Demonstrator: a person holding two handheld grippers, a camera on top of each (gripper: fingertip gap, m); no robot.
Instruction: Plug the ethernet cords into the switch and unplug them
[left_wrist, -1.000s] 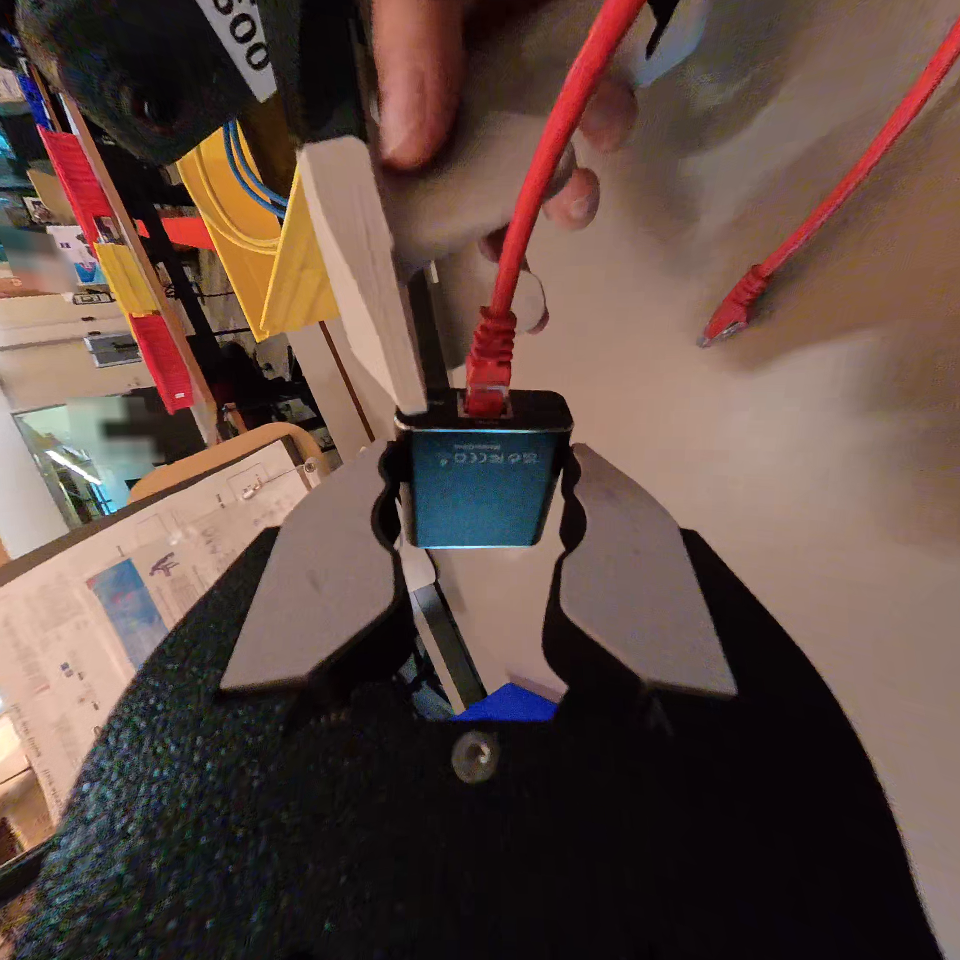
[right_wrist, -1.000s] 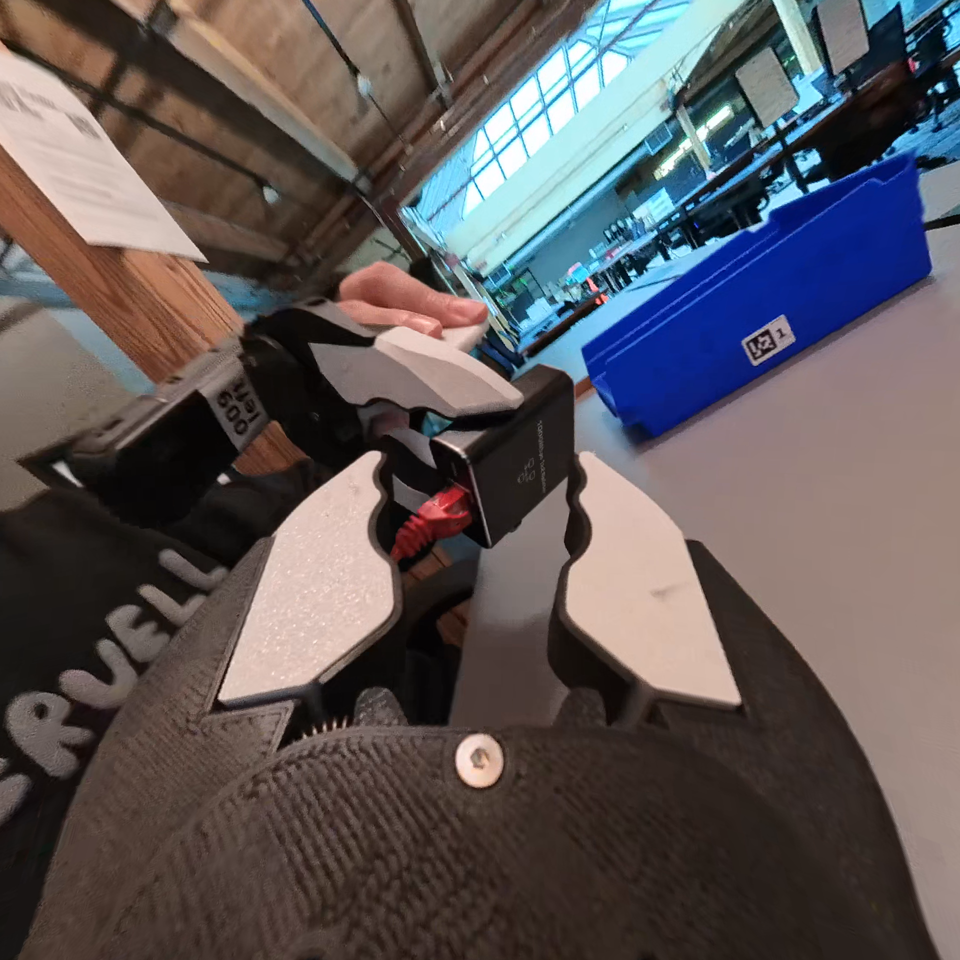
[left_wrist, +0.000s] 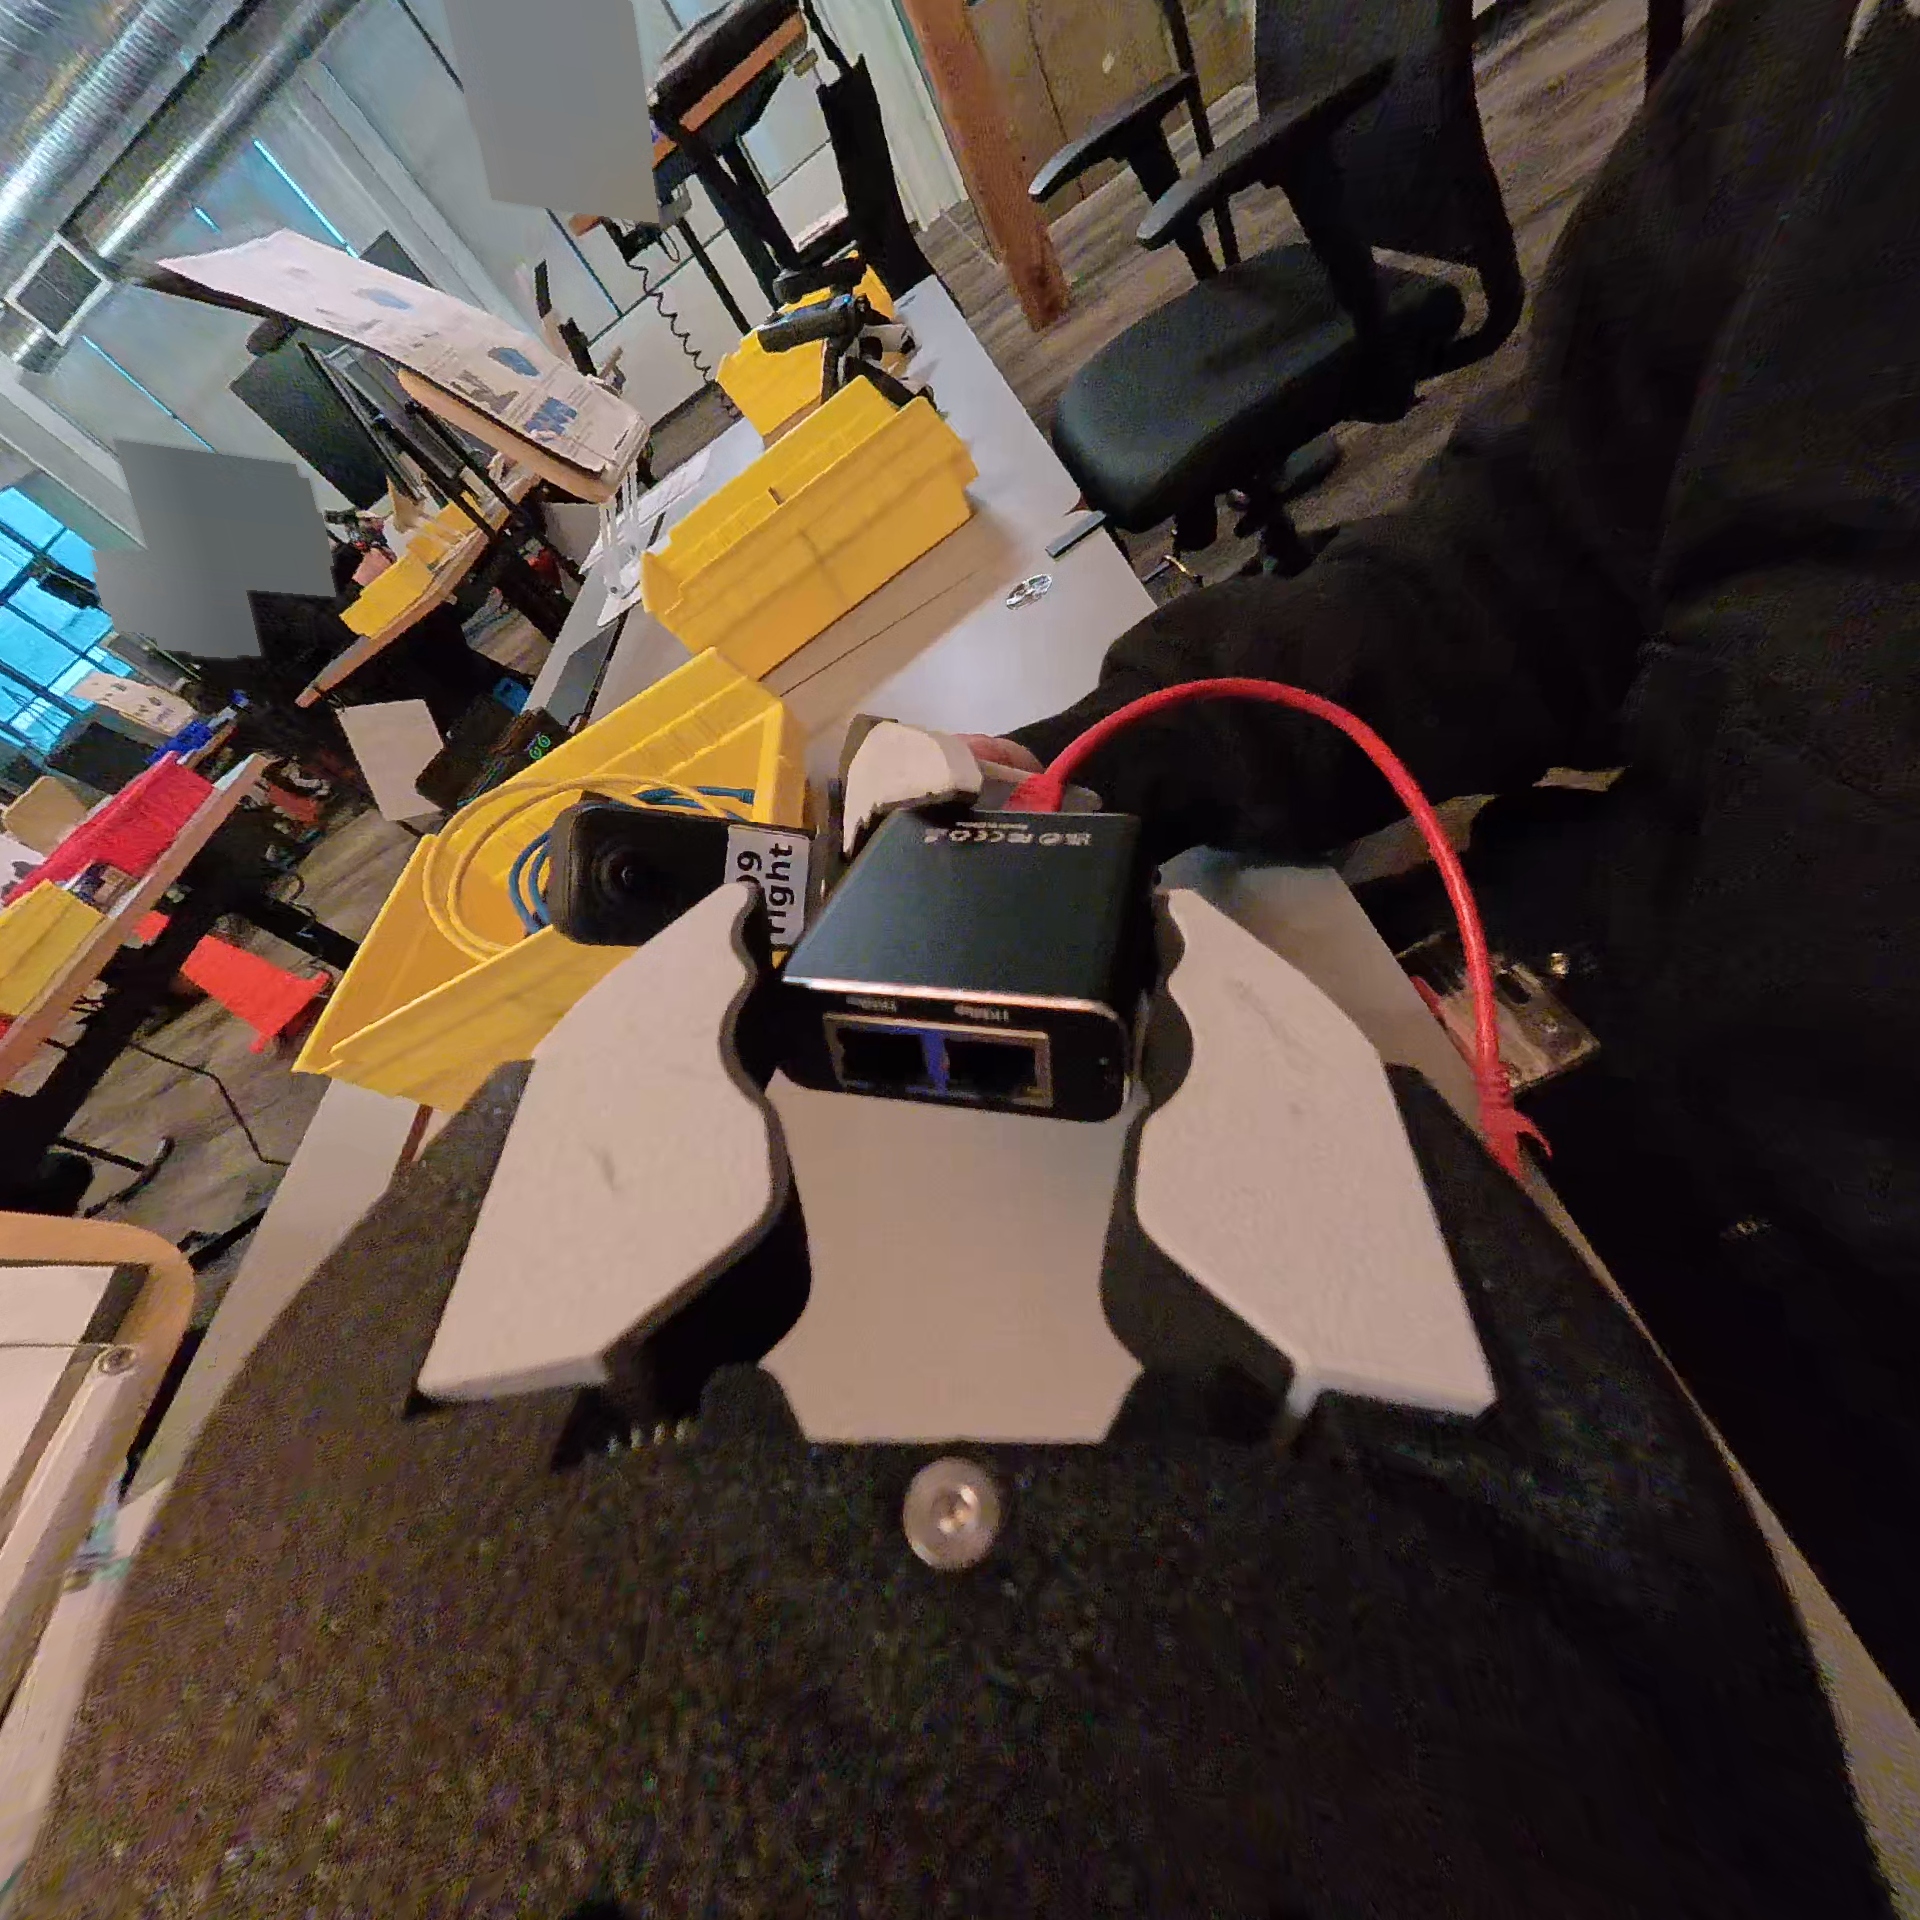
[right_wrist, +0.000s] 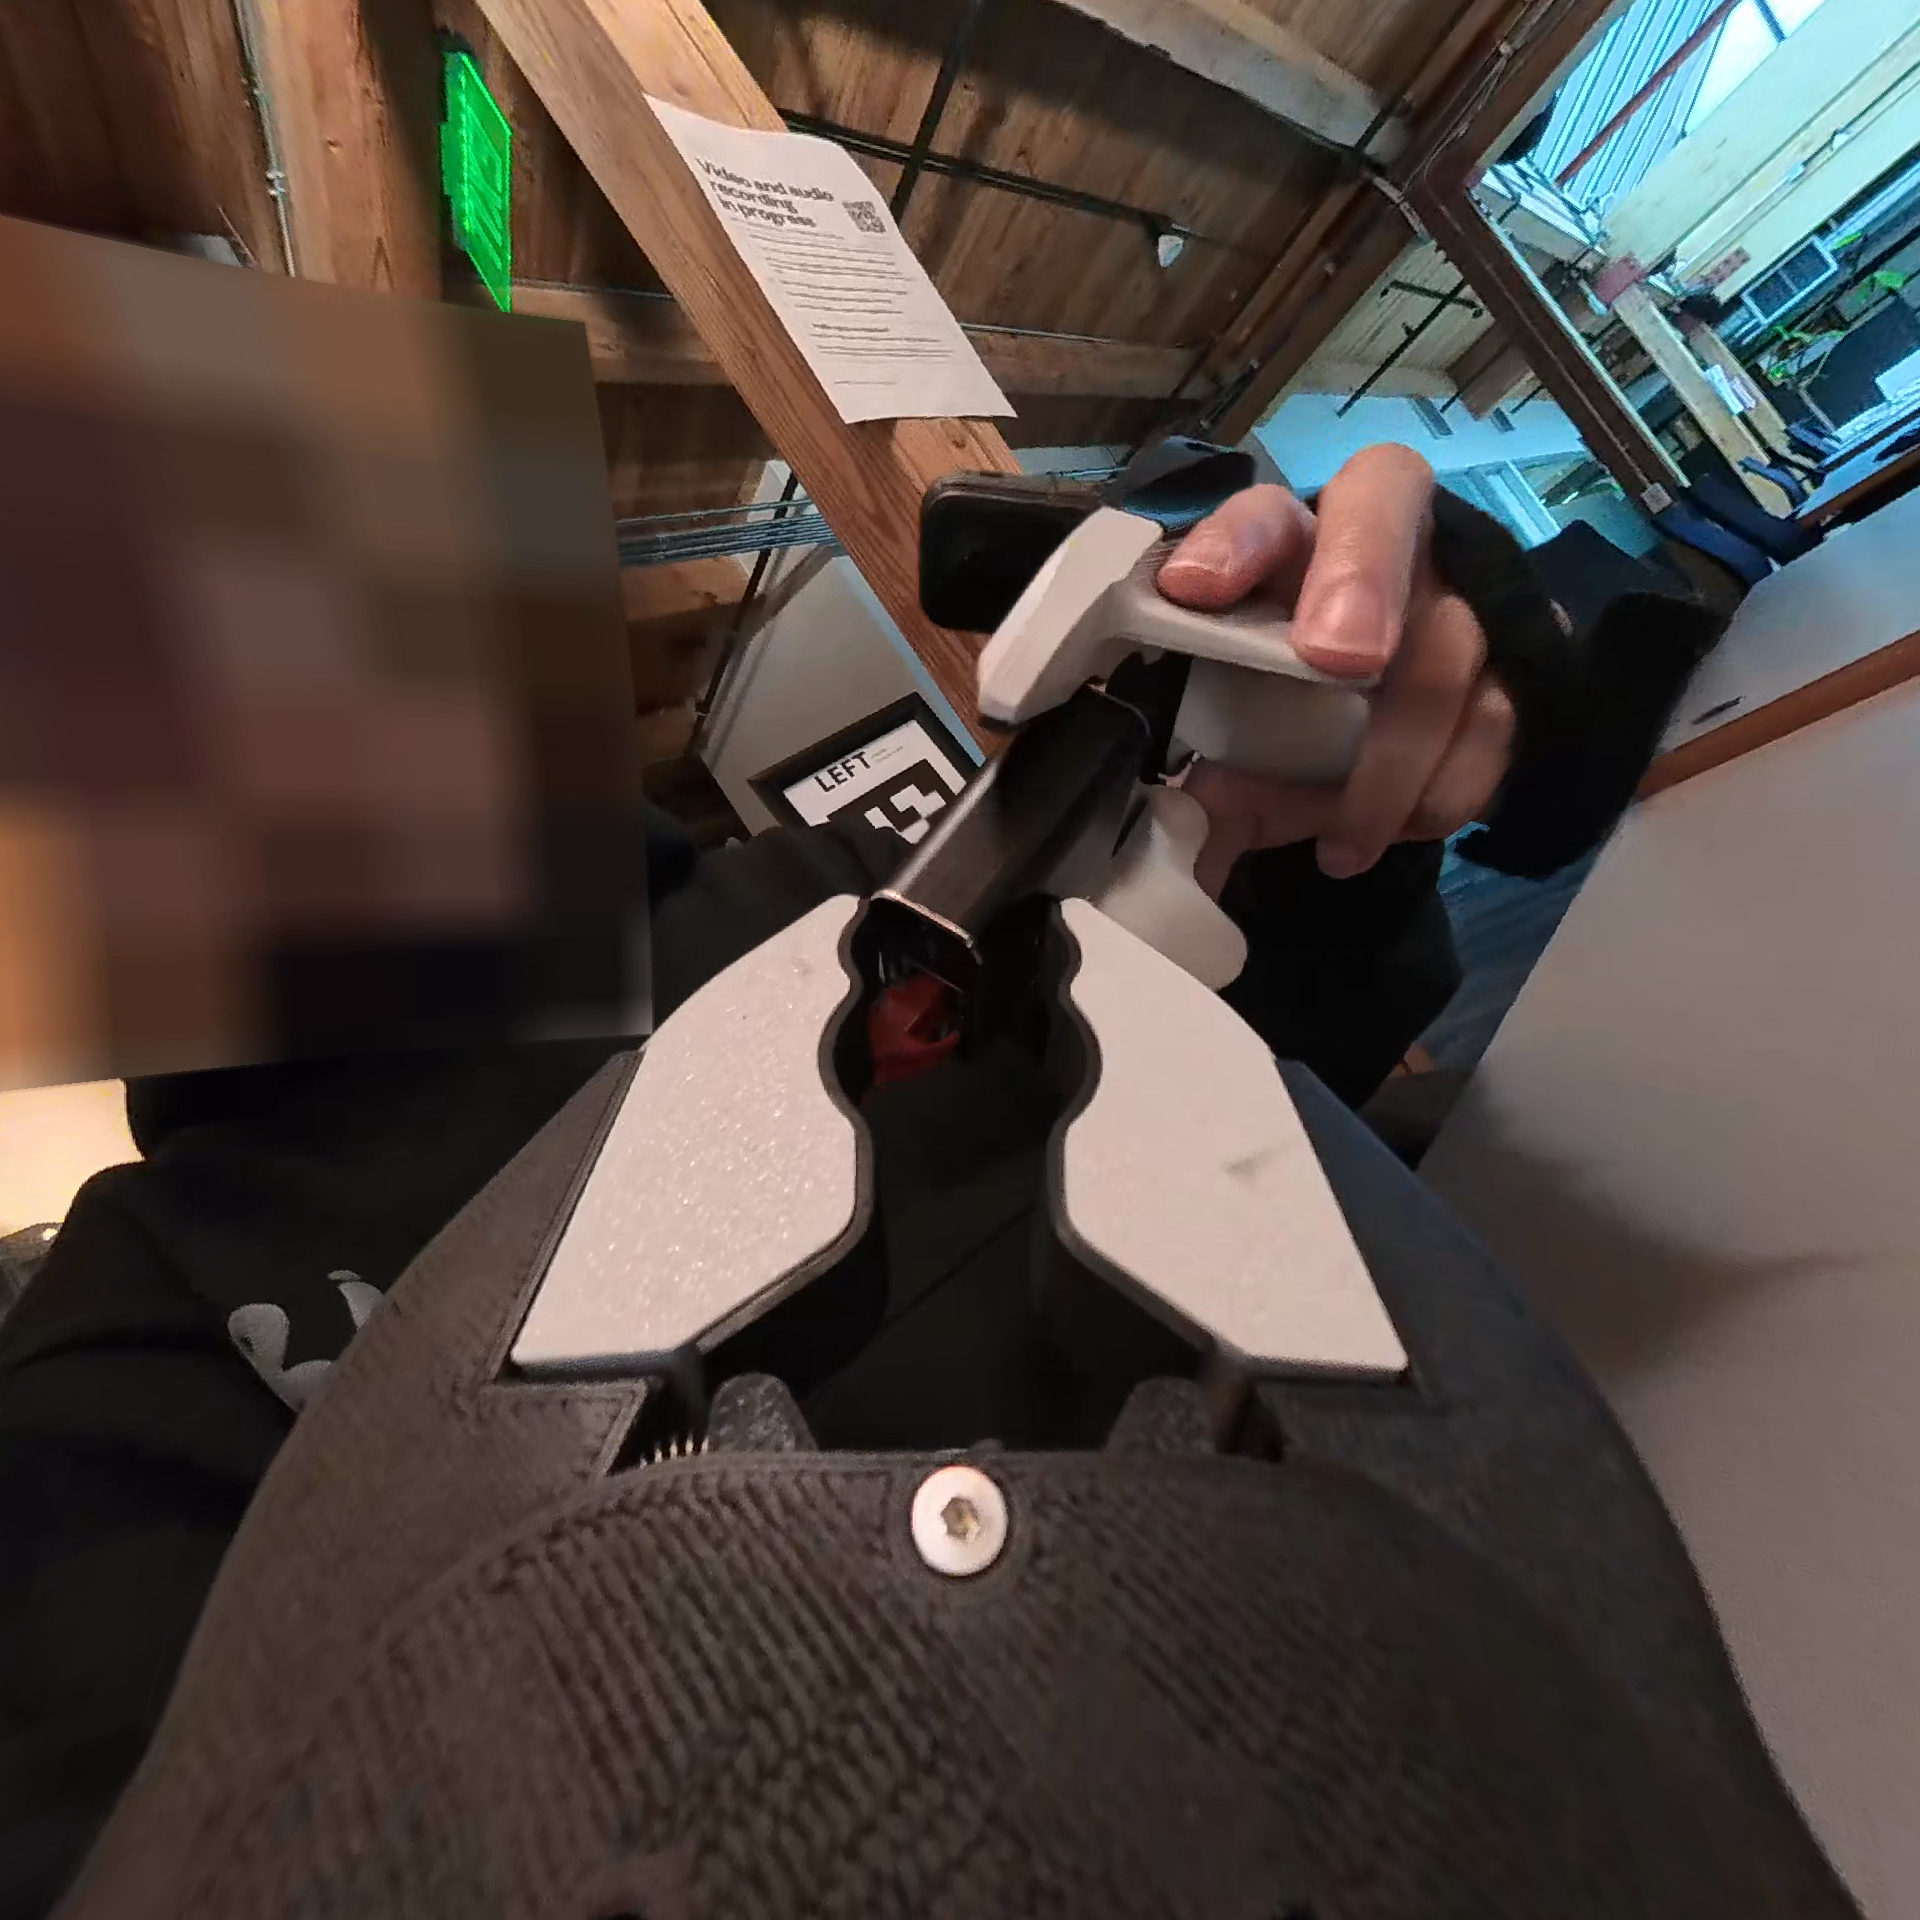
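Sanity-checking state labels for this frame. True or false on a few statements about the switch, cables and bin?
1. The left gripper clamps the black switch. True.
2. Both ports facing the left wrist camera hold plugs. False: both are empty.
3. A red ethernet cable is plugged into the switch's far end. True.
4. The yellow bin holds only red cables. False: it holds coiled yellow cable and blue cable.

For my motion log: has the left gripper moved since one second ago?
Yes. The left gripper has tilted up: earlier it looked down onto the table, now it looks along it toward the yellow bins, shut on the switch.
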